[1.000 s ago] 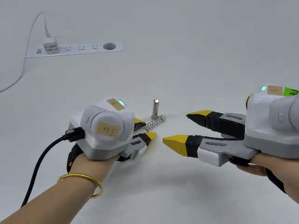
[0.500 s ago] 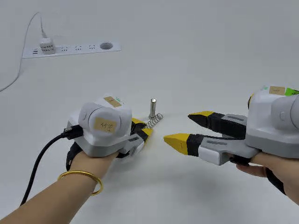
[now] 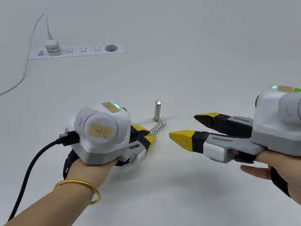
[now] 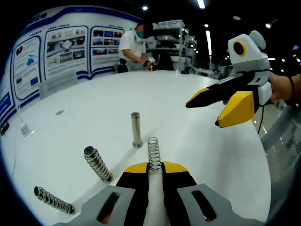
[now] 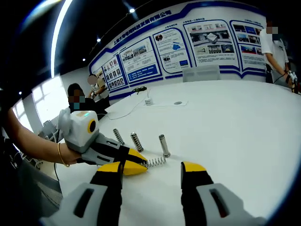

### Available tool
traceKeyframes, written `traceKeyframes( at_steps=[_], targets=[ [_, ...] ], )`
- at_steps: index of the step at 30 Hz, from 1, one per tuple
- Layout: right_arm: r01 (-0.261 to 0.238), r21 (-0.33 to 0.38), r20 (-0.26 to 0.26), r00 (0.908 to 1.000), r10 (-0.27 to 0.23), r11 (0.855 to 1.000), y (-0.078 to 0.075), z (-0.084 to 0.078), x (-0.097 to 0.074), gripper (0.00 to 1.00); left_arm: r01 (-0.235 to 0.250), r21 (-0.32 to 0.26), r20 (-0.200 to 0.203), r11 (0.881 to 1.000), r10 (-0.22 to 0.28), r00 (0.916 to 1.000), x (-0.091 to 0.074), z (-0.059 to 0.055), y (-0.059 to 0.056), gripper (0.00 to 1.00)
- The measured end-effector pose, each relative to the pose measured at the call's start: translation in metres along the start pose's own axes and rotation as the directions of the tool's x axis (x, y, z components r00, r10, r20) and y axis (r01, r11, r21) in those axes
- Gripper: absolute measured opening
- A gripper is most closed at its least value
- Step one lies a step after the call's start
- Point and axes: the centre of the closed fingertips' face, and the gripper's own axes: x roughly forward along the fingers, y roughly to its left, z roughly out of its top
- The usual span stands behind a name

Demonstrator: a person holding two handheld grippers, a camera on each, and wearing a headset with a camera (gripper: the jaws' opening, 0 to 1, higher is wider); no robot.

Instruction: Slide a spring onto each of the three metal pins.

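Pinching the spring (image 4: pixel 153 153) by its near end, the left claw (image 4: pixel 154 166) is clenched on it. The rest of the coil sticks out free toward the bare pin (image 4: pixel 136 129), with the free end just beside the pin's base, low over the tabletop (image 3: pixel 202 56). The right claw (image 3: pixel 193 127) is released, jaws wide apart, hovering to the right of spring and pin and gripping nothing. Handling, my read: the spring is thin wire, very light, soft along its axis and floppy sideways. Held at one end only, the free end will likely droop and wander, and a hard squeeze could crush coils or ping it out of the tips. A better hold is across the coil body nearer the middle, with a light grip, leaving the open end clear to go over the pin top. The pin looks like stiff, smooth metal standing upright on its own. It is probably light enough to tip if the spring snags, so the right claw may need to steady it. Counts: three pins, one bare plus two sprung pins (image 4: pixel 98 163) to its left, each already wearing a spring. Three springs, two on pins and one in the claw. Two claws. One power strip (image 3: pixel 77 49) far left with one plug (image 3: pixel 51 47) in it.
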Motion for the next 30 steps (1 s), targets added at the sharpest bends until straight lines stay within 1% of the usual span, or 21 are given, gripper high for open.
traceKeyframes(
  at_steps=[4,10,15,18,20,21,23,25,28,30],
  targets=[
    [-0.002,0.027,0.012,0.9999,0.002,1.000,0.001,0.005,0.001,0.51,0.000,-0.005,0.011,1.000,0.000,0.9999,-0.009,0.001,-0.002,0.10],
    [-0.010,0.073,0.032,0.9995,0.008,0.997,0.001,0.012,0.005,0.49,-0.003,-0.018,0.051,1.000,0.004,0.9987,-0.024,0.008,-0.006,0.10],
    [-0.038,0.104,0.047,0.9984,0.033,0.994,0.008,0.017,0.008,0.48,0.002,-0.010,0.078,1.000,-0.001,0.9970,-0.037,0.011,-0.009,0.10],
    [-0.055,0.121,0.053,0.9974,0.049,0.991,0.013,0.018,0.010,0.47,0.003,-0.010,0.104,1.000,-0.002,0.9946,-0.045,0.015,-0.010,0.10],
    [-0.073,0.143,0.059,0.9961,0.065,0.987,0.017,0.020,0.011,0.45,0.006,-0.003,0.127,1.000,-0.005,0.9918,-0.049,0.018,-0.010,0.10],
    [-0.085,0.155,0.063,0.9951,0.076,0.984,0.020,0.020,0.012,0.44,0.007,0.008,0.133,1.000,-0.008,0.9910,-0.050,0.018,-0.011,0.10],
    [-0.092,0.165,0.065,0.9945,0.082,0.982,0.022,0.020,0.013,0.43,0.006,0.010,0.138,1.000,-0.007,0.9904,-0.052,0.017,-0.011,0.10],
    [-0.105,0.178,0.064,0.9934,0.095,0.978,0.026,0.020,0.014,0.42,0.011,0.002,0.162,1.000,-0.011,0.9867,-0.055,0.019,-0.011,0.10],
    [-0.123,0.205,0.068,0.9914,0.112,0.971,0.031,0.020,0.016,0.41,0.013,0.002,0.176,1.000,-0.013,0.9843,-0.059,0.020,-0.013,0.10],
    [-0.141,0.231,0.078,0.9889,0.127,0.963,0.035,0.021,0.017,0.39,0.022,-0.006,0.192,1.000,-0.020,0.9811,-0.062,0.022,-0.016,0.10]
  ],
)
